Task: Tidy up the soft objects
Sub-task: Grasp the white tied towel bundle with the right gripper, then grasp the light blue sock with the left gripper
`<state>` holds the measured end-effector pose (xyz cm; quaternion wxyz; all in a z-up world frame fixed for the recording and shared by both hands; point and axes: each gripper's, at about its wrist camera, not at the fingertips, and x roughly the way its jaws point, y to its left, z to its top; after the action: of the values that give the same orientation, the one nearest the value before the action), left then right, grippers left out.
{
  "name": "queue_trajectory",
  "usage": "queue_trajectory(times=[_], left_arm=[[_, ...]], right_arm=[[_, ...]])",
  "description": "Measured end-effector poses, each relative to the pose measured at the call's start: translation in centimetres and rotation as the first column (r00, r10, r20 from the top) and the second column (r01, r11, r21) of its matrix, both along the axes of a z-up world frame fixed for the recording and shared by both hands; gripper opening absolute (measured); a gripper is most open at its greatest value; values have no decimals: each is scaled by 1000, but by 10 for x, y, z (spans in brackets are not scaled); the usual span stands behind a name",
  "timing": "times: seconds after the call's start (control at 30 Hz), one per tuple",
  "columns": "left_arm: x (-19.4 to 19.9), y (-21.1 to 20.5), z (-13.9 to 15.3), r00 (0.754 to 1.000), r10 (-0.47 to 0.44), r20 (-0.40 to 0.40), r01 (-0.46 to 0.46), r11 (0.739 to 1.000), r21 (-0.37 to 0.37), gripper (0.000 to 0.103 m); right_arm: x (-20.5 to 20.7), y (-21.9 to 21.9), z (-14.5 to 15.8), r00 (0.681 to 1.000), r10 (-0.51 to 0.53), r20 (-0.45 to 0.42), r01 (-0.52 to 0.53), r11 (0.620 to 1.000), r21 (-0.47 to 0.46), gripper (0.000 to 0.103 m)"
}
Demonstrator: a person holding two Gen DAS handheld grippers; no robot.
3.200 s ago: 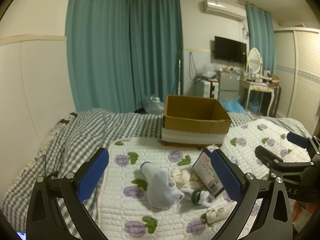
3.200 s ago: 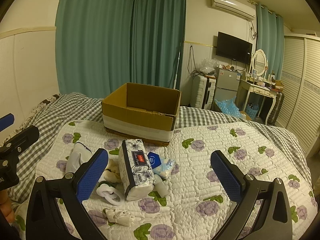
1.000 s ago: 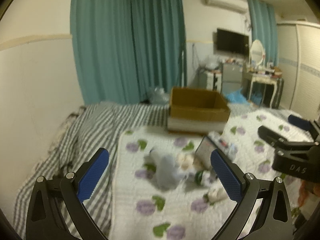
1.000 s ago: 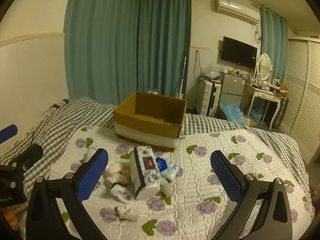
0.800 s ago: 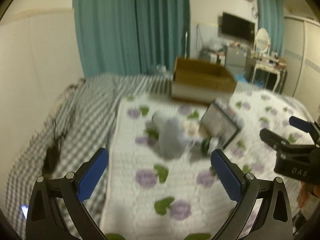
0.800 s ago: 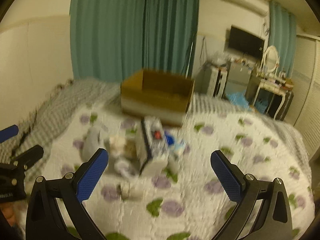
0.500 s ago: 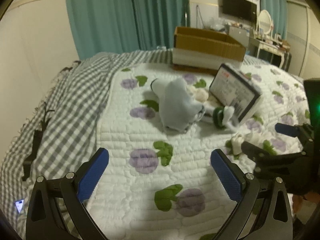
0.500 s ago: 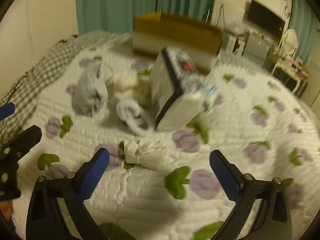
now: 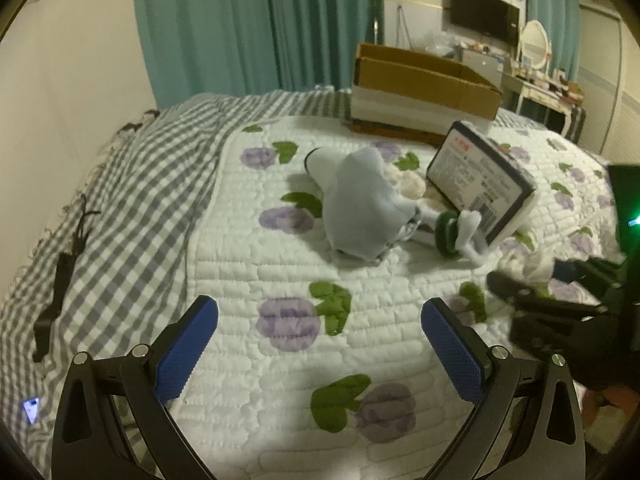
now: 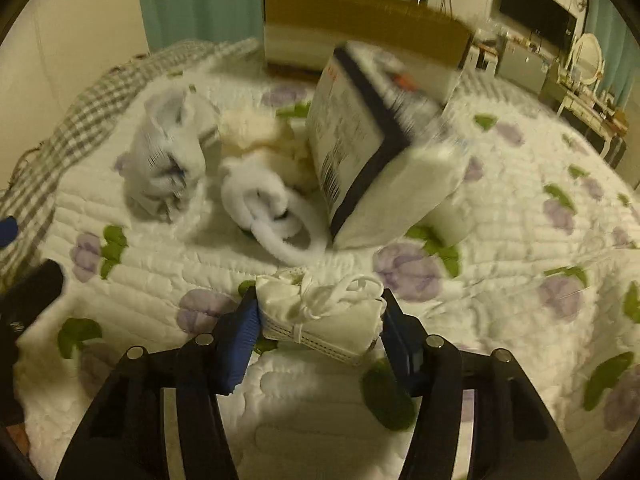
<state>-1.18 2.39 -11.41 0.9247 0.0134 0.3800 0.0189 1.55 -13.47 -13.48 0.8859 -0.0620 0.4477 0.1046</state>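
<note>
My right gripper [image 10: 318, 320] is shut on a white folded cloth bundle [image 10: 320, 314] tied with a string, low on the floral quilt [image 10: 520, 280]. The bundle also shows in the left wrist view [image 9: 524, 266] beside the right gripper [image 9: 560, 300]. Behind it lie a grey-white sock [image 10: 168, 152], a rolled white sock with a dark cuff [image 10: 272, 208], a cream soft item [image 10: 256, 128] and a tissue pack [image 10: 376, 152]. My left gripper [image 9: 316, 344] is open and empty over the quilt, short of the grey sock [image 9: 360, 204].
An open cardboard box [image 9: 420, 84] stands at the far end of the bed. A grey checked blanket [image 9: 120, 200] with a black cable [image 9: 56, 280] covers the left side. Teal curtains, a TV and a dressing table stand beyond.
Both grippers dropped toward the bed. My right gripper moved in on the white bundle and closed on it. The left gripper stayed open.
</note>
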Motion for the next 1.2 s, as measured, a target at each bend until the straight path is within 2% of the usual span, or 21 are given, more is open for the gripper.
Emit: queue_trajectory(times=[0.2, 0.3, 0.37, 0.5, 0.67, 0.73, 0.77, 0.8, 1.03, 1.1, 1.2], left_arm=[[23, -10, 12, 999, -17, 30, 17, 1000, -1, 103], [45, -14, 5, 1000, -21, 9, 21, 1000, -22, 103], [59, -16, -2, 1000, -23, -7, 23, 999, -46, 102], [81, -17, -10, 1000, -2, -4, 2, 999, -43, 102], [99, -13, -22, 999, -15, -32, 11, 994, -109, 100], [100, -15, -27, 998, -39, -43, 34, 993, -116, 96], [100, -16, -30, 997, -59, -53, 52, 990, -130, 81], [99, -17, -31, 995, -76, -61, 67, 987, -146, 61], [78, -18, -13, 994, -102, -27, 98, 986, -132, 57], [71, -16, 1, 994, -105, -1, 104, 986, -131, 57], [58, -16, 36, 989, -125, 78, 133, 985, -109, 57]], right_arm=[[3, -19, 51, 990, -38, 134, 36, 999, 18, 57], [14, -32, 65, 984, -69, 166, 62, 997, 47, 57], [21, -39, 66, 982, -90, 165, 80, 995, 62, 57], [27, -42, 57, 985, -104, 140, 95, 993, 70, 57], [28, -42, 48, 988, -96, 124, 87, 994, 69, 57], [28, -40, 48, 988, -91, 127, 84, 994, 63, 57], [28, -40, 48, 987, -91, 129, 84, 995, 59, 57], [28, -40, 48, 987, -91, 129, 85, 995, 57, 57], [23, -39, 56, 986, -89, 144, 81, 995, 60, 57], [19, -41, 64, 984, -86, 158, 76, 995, 68, 57], [16, -41, 85, 979, -76, 191, 61, 995, 83, 57]])
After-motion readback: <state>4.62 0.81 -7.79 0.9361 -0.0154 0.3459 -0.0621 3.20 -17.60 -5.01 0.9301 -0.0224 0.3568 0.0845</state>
